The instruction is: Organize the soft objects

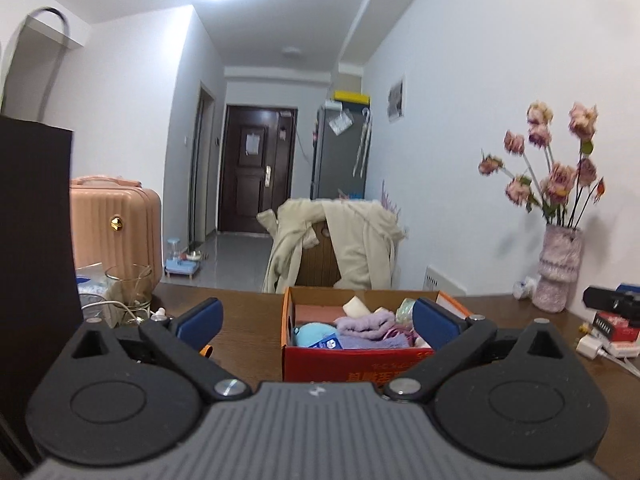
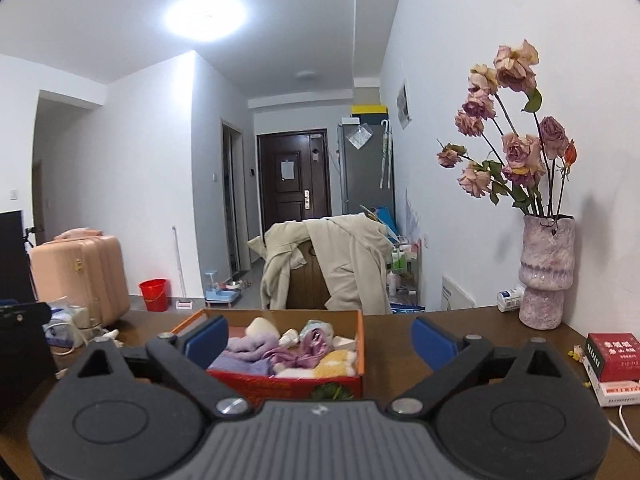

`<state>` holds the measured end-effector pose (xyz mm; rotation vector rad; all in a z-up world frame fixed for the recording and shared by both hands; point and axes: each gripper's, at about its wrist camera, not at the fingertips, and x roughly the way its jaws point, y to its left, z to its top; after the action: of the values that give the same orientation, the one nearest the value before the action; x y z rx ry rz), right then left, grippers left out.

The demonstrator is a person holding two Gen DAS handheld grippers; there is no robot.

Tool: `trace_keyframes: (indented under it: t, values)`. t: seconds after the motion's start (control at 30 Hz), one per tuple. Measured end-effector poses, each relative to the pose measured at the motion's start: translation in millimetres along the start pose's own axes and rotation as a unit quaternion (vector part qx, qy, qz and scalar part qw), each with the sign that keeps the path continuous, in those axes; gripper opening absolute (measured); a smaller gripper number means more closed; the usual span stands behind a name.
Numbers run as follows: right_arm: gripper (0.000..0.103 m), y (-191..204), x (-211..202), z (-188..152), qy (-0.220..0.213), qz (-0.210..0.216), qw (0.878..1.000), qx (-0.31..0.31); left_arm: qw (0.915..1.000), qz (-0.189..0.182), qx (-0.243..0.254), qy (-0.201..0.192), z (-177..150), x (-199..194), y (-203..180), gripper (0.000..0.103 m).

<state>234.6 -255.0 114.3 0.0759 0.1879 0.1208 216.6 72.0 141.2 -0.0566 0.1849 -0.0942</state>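
Nearest, low in the left wrist view, the left gripper fills the bottom of the frame, its blue-padded fingers spread wide apart and holding nothing. Likewise the right gripper sits at the bottom of the right wrist view, fingers wide apart and empty.

Just beyond both, on the brown table, stands an open orange-red box. In the left wrist view it lies centre-right of the frame, between the fingers, with the right pad overlapping its far right corner. In the right wrist view the box is centre-left, the left pad in front of its left wall.

Inside the box the soft things are piled together: a lilac towel, a light blue plush at the left, a cream sponge-like piece at the back. The right wrist view shows the same towel, plus a shiny purple ribbon or cloth and a yellow-and-white fluffy piece at the right.

At the left edge of the table stands a glass with white cable beside it. To the right are a red packet and, farther back, a mottled pink vase of dried roses against the wall.

Beyond the table a chair draped with a beige coat stands centre frame, a pink suitcase at the left, a red bucket on the floor, and a dark door at the end of the hall.
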Motion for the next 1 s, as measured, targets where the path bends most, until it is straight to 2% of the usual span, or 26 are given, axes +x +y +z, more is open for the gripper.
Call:
trace_keyframes:
  t: [0.2, 0.33, 0.47, 0.53, 0.67, 0.8, 1.0]
  values:
    - [0.099, 22.7, -39.2, -17.3, -0.009, 0.008, 1.0, -0.002, 0.9997, 0.015, 0.01, -0.016, -17.6, -58.1, -10.1, 0.103]
    - [0.099, 38.3, -75.4, -35.4, -0.003, 0.014, 1.0, -0.012, 0.9999, 0.011, 0.006, 0.009, -36.7, -103.2, -12.1, 0.103]
    - [0.1, 55.3, -121.0, -59.3, 0.021, 0.02, 1.0, -0.009, 0.9991, 0.032, 0.01, 0.027, -62.1, -144.2, -16.7, 0.103]
    - [0.101, 63.2, -144.3, -70.5, 0.028, 0.037, 0.999, -0.005, 0.9987, 0.035, 0.005, 0.036, -71.2, -160.4, -14.6, 0.103]
    - [0.103, 81.5, -179.4, -89.8, 0.044, 0.048, 0.998, -0.004, 0.9983, 0.036, 0.016, 0.044, -78.3, -172.8, -15.1, 0.103]
    - [0.103, 90.1, -183.1, -92.4, 0.047, 0.053, 0.997, -0.016, 0.9985, 0.043, 0.014, 0.031, -74.6, -176.6, -14.3, 0.103]
    - [0.103, 87.0, -183.8, -89.9, 0.044, 0.052, 0.998, -0.012, 0.9986, 0.037, 0.02, 0.031, -74.9, -176.1, -19.3, 0.103]
